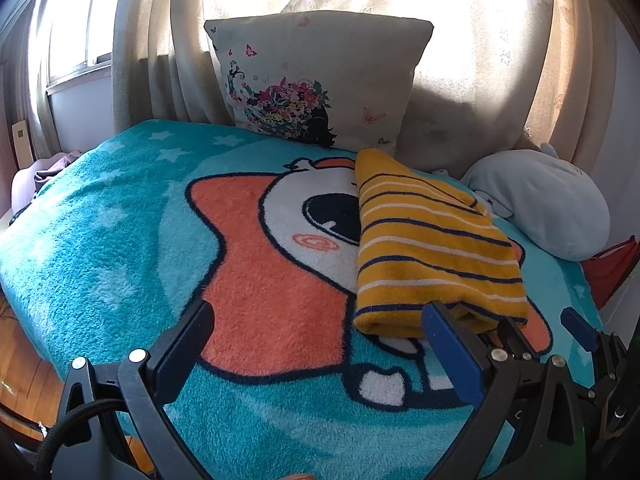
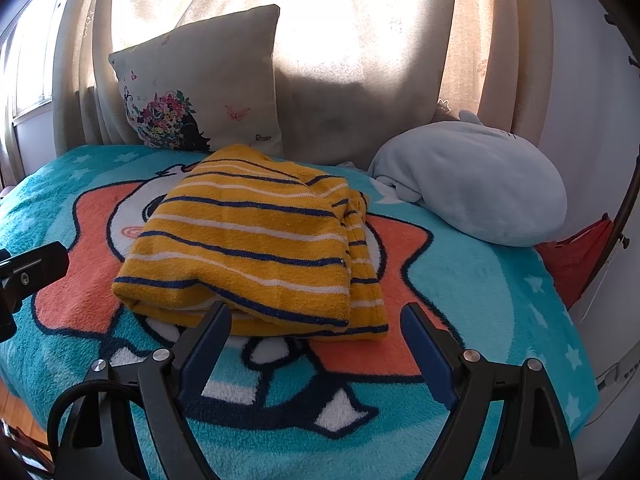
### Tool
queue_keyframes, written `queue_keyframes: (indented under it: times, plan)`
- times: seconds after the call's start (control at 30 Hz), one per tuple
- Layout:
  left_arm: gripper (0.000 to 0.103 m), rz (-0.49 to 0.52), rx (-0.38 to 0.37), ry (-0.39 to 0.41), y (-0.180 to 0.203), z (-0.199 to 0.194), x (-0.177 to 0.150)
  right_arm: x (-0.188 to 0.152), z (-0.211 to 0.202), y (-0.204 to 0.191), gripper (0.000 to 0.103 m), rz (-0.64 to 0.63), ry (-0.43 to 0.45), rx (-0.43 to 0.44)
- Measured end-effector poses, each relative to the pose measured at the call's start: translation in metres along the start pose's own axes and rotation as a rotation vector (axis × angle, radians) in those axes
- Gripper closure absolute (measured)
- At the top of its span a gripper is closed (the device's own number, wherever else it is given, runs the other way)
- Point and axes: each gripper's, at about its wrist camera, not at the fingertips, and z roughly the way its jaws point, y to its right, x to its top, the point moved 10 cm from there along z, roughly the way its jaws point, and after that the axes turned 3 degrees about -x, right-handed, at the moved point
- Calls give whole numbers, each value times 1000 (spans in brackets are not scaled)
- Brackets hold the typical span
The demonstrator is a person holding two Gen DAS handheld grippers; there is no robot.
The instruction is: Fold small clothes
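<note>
Left gripper (image 1: 320, 316): two fingers spread wide, nothing between them, over the blanket (image 1: 120, 240). Its right finger (image 1: 448, 344) sits just at the near edge of the folded garment; contact can't be confirmed.

Right gripper (image 2: 316, 320): two fingers also spread wide, gripping nothing. Its left finger (image 2: 208, 336) tip is right at the garment's near edge, the right finger tip just past the garment's near right corner.

One garment: yellow striped top (image 2: 248, 240) with navy and white stripes, folded into a rough rectangle, lying on the blanket straight ahead of the right fingers and ahead-right of the left fingers. A sleeve or side layer is bunched along its right side.

One blanket, teal fleece with a cartoon print and white stars, covering the bed.

Beyond the garment: one cream pillow (image 2: 200, 88) with flower and butterfly print, propped upright against the curtain (image 2: 340, 40), far-left of the right fingers. One pale blue plush toy (image 2: 480, 188) far-right, lying on the bed. One red item (image 2: 572, 260) at the right edge, partly hidden. Wood floor (image 1: 24, 364) shows lower left.
</note>
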Motion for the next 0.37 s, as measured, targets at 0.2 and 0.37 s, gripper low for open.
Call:
queue_keyframes:
  times: [0.2, 0.37]
  plan:
    - [0, 10, -18, -2, 5, 1, -1, 0, -3, -1, 13, -3, 4, -6]
    - [0, 31, -30, -3, 12, 1, -4, 1, -4, 0, 13, 6, 2, -5]
